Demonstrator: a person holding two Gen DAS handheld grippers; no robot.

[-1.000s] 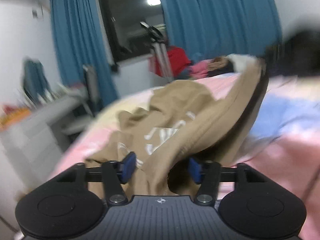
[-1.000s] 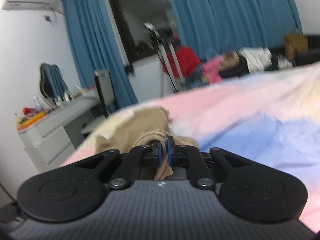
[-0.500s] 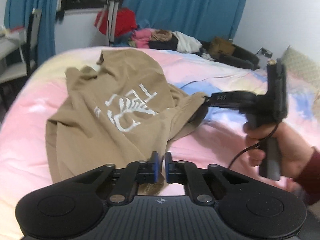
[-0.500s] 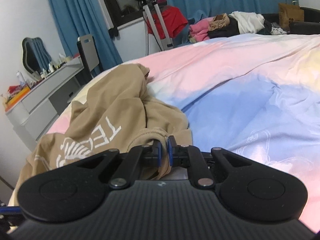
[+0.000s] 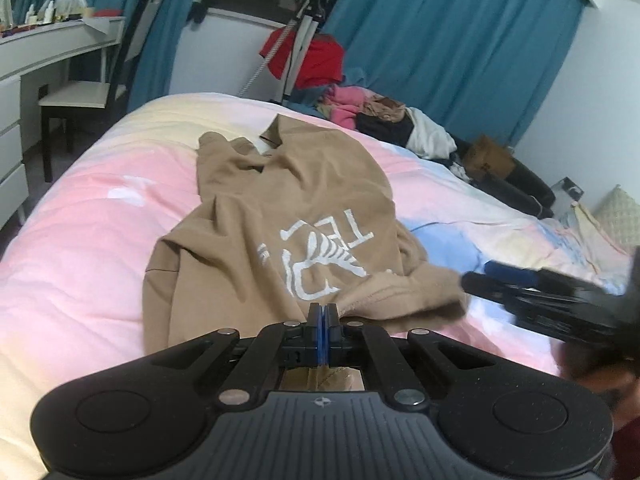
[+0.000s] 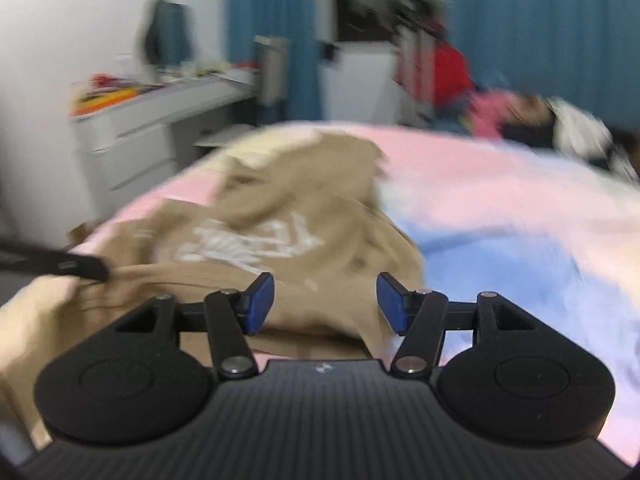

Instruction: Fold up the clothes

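Observation:
A tan T-shirt (image 5: 280,216) with a white print lies crumpled on the bed; it also shows in the right wrist view (image 6: 288,216). My left gripper (image 5: 323,322) is shut on the shirt's near hem. My right gripper (image 6: 325,304) is open just above the shirt's near edge, holding nothing. It appears blurred at the right of the left wrist view (image 5: 532,292), beside the shirt's hem. The left gripper's tip shows at the left of the right wrist view (image 6: 80,266).
The bed (image 5: 80,216) has a pink, blue and yellow cover. A pile of clothes (image 5: 384,120) lies at its far side by blue curtains. A white desk (image 5: 48,52) and chair (image 5: 92,92) stand to the left.
My right gripper has opened and let go of the shirt's hem. My left gripper, open a second ago, has shut on the hem and stays shut. The shirt has settled on the bed.

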